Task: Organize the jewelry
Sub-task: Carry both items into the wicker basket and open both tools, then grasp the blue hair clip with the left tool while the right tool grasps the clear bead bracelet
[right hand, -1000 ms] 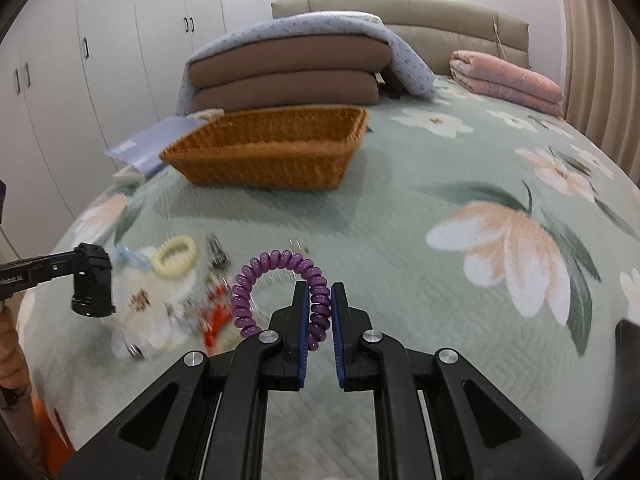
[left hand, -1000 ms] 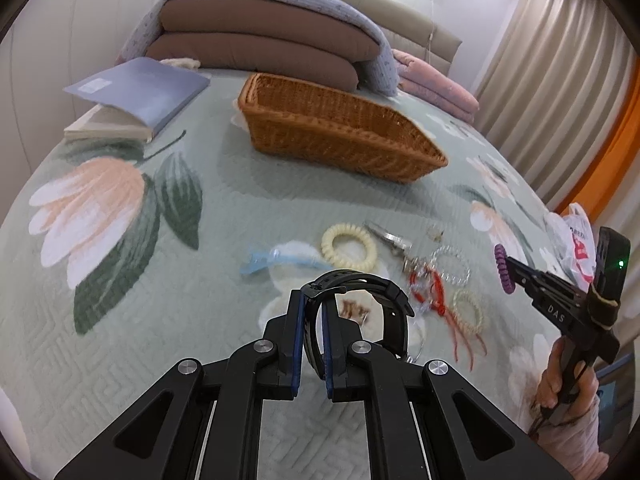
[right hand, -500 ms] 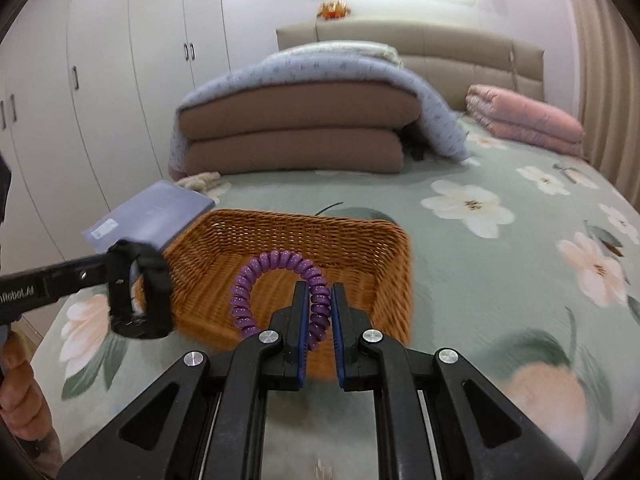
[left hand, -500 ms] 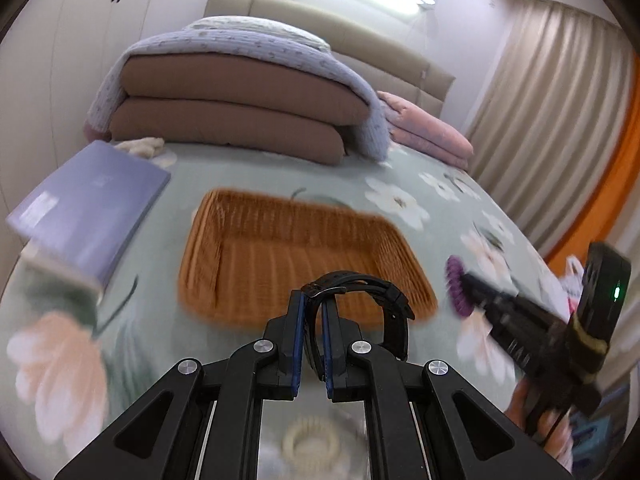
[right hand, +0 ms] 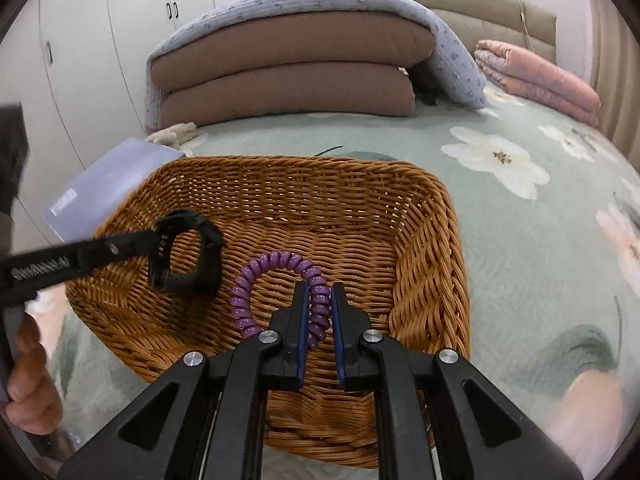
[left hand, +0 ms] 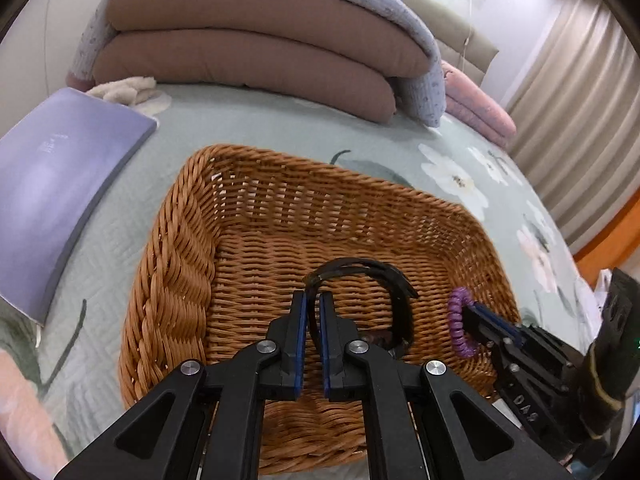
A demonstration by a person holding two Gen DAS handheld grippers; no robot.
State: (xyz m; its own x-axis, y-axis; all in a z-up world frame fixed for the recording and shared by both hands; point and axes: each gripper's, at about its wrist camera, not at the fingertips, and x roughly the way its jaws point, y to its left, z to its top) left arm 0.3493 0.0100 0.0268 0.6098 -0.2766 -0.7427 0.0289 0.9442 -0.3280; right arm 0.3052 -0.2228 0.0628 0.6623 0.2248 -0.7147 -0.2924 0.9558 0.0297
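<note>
Jaws grip black band (left hand: 394, 288) and purple coil (right hand: 280, 264) above basket (left hand: 180, 264) beside book (left hand: 52, 184).

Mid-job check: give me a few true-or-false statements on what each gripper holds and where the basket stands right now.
1. The left gripper is shut on the black watch band. True.
2. The right gripper holds a cream coil hair tie. False: it holds the purple coil hair tie.
3. Both held items hang over the wicker basket. True.
4. The basket already contains several bracelets. False: nothing is seen lying on its woven floor.
5. The lavender book lies inside the basket. False: it lies on the bedspread beside the basket.
</note>
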